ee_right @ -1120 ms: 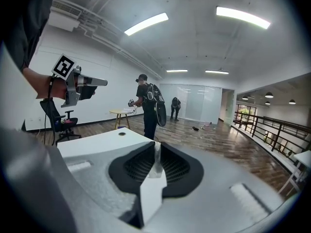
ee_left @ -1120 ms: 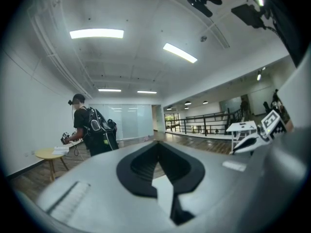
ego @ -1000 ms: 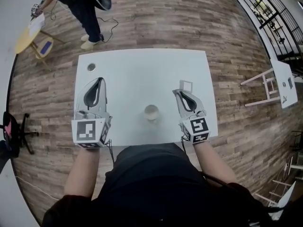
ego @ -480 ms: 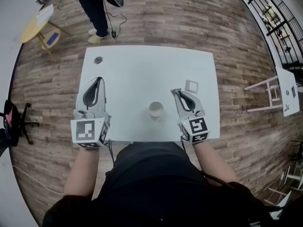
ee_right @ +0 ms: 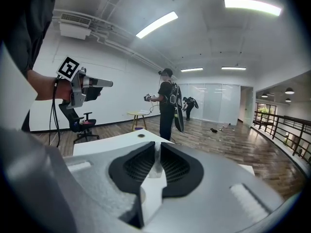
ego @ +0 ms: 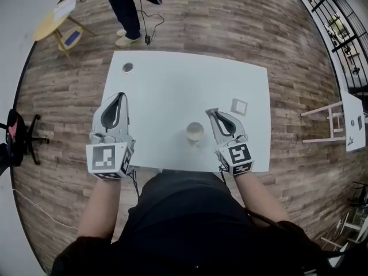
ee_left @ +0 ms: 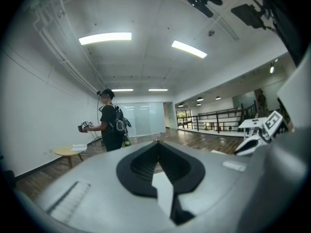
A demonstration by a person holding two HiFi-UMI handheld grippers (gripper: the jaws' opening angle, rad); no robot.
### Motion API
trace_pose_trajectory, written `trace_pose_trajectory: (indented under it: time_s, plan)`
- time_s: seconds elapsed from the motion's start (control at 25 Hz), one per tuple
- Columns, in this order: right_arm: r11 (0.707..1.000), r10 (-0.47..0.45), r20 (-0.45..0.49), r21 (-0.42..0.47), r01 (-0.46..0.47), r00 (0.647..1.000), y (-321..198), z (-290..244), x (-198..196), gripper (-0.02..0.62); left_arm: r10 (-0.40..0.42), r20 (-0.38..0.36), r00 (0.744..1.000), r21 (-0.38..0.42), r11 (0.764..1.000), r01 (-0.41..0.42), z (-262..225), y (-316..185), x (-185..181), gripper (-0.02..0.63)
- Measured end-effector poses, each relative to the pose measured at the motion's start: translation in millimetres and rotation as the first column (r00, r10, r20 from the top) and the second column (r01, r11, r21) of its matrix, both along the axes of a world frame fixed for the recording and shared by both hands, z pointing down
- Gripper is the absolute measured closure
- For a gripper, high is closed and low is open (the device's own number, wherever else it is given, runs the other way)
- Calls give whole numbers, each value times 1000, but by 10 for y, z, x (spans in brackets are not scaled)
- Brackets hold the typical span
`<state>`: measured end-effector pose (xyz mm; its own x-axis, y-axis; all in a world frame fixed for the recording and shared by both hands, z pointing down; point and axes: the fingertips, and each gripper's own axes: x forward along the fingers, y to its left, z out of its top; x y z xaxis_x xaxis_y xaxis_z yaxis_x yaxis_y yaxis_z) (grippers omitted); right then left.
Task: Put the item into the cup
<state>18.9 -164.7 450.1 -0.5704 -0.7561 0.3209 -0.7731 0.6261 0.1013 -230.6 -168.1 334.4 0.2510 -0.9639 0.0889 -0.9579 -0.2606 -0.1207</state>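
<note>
- The right gripper's [ee_right: 157,147] fingers [ee_right: 138,166] stand a narrow slit apart. We see only pale counter through the gap, so we judge them empty.
- The left gripper's [ee_left: 156,143] fingers [ee_left: 141,164] meet at their tips and hold nothing.
- In the head view the right gripper [ego: 210,111] hovers just to the right of the cup [ego: 195,132], with its tips pointing past the cup toward the counter's far side. The left gripper [ego: 120,95] sits well to the cup's left.
- The item [ego: 238,106], a small flat square, lies on the counter [ego: 172,85] beyond the cup and to its right, apart from both grippers. The cup looks empty, so we judge the pick has not begun.
- The item looks thin and lies flat, so fingers closing above it could skid over it and come away empty.
- A sideways nudge could slide it further from the cup toward the counter's right edge, which is near.
- The cup looks light and stands right beside the right gripper, close to the counter's near edge. A careless swing on the way to the item or back could tip it or knock it off.
- If we let go off-centre, the item could catch the cup's rim and fall outside.
- A small round thing [ego: 127,67] sits far from the cup at the far left corner. A bystander [ego: 123,4] stands beyond the counter, and neither is in our way.
</note>
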Motion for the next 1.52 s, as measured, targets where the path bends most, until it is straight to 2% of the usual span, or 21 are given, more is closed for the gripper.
trace_pose_trajectory:
  time_s: [0.44,1.52]
  plan:
    - [997,-75,6,-14,75,997,115,54,-233,555,-15,3,1000,-11,1000,15,25,25,-22,598]
    - [992,-74,25,-96,76,997,271,346,-312,555,22,11,1000,-68,997,-21,209,-25,75,598]
